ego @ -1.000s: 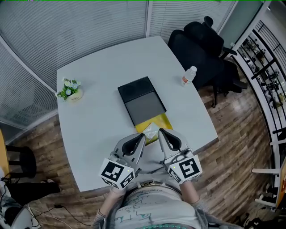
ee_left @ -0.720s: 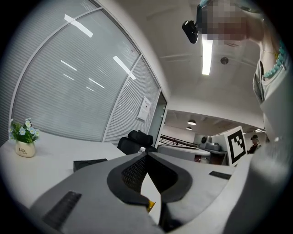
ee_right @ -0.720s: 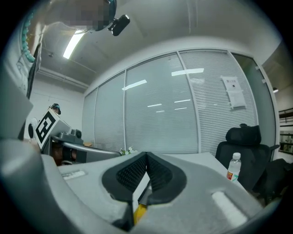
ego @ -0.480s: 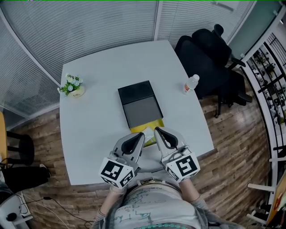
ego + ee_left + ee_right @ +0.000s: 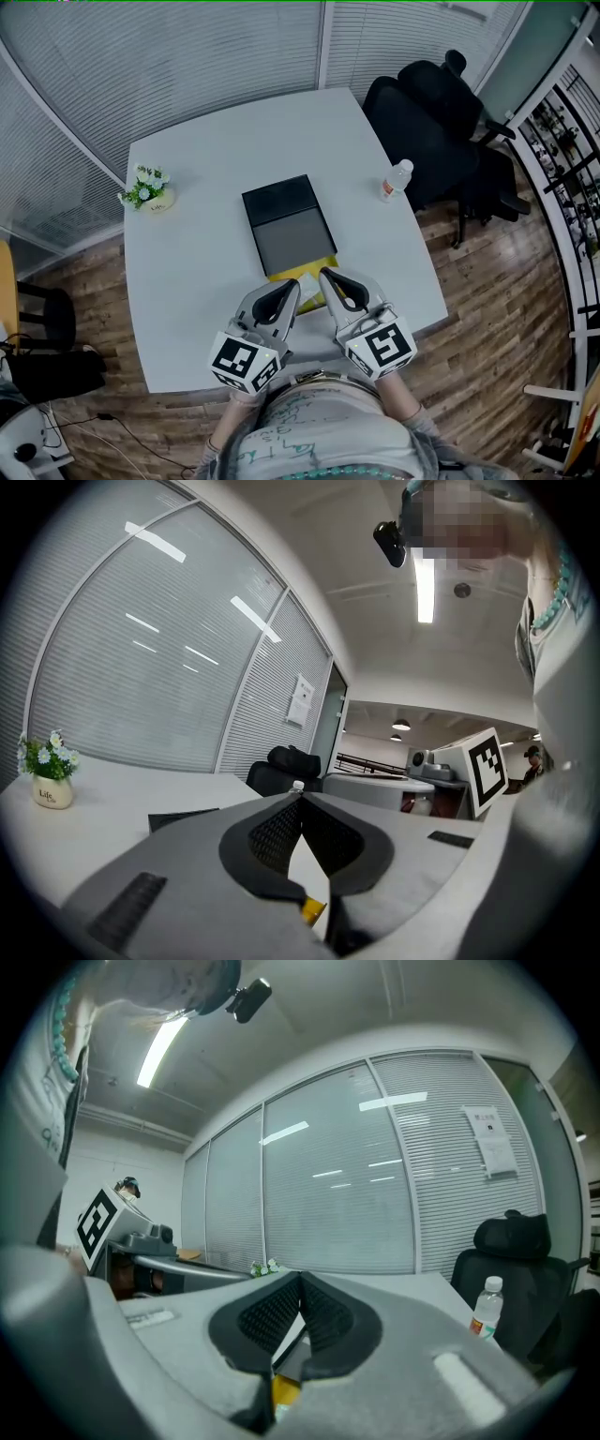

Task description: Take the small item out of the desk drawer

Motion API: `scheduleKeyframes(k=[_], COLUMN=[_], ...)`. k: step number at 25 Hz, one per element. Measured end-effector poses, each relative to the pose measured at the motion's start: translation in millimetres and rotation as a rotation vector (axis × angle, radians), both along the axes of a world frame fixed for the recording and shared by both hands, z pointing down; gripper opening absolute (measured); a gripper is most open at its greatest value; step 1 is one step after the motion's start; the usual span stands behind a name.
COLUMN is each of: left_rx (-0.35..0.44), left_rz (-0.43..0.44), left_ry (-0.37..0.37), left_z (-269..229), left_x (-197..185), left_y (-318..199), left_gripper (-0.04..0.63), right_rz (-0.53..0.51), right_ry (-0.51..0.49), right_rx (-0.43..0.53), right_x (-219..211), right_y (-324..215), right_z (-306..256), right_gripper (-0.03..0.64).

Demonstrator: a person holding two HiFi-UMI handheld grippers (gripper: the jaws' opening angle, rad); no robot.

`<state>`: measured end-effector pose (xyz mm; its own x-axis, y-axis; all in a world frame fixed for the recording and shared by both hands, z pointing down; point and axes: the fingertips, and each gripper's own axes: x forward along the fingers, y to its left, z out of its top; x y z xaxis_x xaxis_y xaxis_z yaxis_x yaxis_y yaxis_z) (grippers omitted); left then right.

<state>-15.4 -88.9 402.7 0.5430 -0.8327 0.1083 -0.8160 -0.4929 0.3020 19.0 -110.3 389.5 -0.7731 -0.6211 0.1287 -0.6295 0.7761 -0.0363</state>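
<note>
Yellow drawer (image 5: 298, 272) stands pulled out of the near end of a dark box (image 5: 286, 225); the small item (image 5: 308, 287), a pale packet as far as can be told, lies in it, partly hidden between the two grippers. The left gripper (image 5: 292, 285) and right gripper (image 5: 325, 274) hang side by side just above the drawer, close to each other, both pointing almost level across the tabletop (image 5: 197, 244). The left fingers (image 5: 272, 834) are clenched tip to tip with nothing between them; the right fingers (image 5: 267, 1312) are the same, and only a scrap of yellow shows through the gap behind each pair.

The step in hand looks like the reach for the item; to do it well, one gripper should spread its fingers before it tips down, then straddle the packet from above and close gently; the other could hold the box steady or draw aside.

The drawer's low walls and the neighbouring gripper are the likely hindrances; a thin packet may slide rather than lift. A potted plant (image 5: 145, 187) and a water bottle (image 5: 397, 178) stand well apart; an office chair (image 5: 431, 112) sits beyond the far corner.
</note>
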Motion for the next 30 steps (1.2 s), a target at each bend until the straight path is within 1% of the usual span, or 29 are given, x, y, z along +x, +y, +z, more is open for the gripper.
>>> scheduleKeyframes(k=[6, 11, 18, 25, 30], left_rx=[-0.03, -0.079, -0.147, -0.257, -0.333], left_rz=[0.0, 0.013, 0.023, 0.069, 0.082], left_ry=[-0.006, -0.051, -0.081, -0.177, -0.208], left_z=[13.3, 41.7, 77.3, 133.5, 166.7], left_x=[-3.3, -1.1, 0.9, 2.2, -2.7], left_y=[-7.0, -11.7, -11.6, -7.0, -2.7], left_gripper=[-0.002, -0.002, -0.002, -0.002, -0.002], right_rz=[0.003, 0.032, 0.05, 0.048, 0.038], right_ry=[0.001, 0.011, 0.025, 0.029, 0.03], right_rx=[-0.012, -0.025, -0.06, -0.053, -0.06], right_x=[2.6, 12.4, 19.8, 19.7, 15.8], right_y=[-4.8, -8.7, -10.9, -17.2, -20.2], right_z=[3.6, 10.9, 24.7, 23.3, 26.4], right_gripper=[0.002, 0.002, 0.002, 0.002, 0.002])
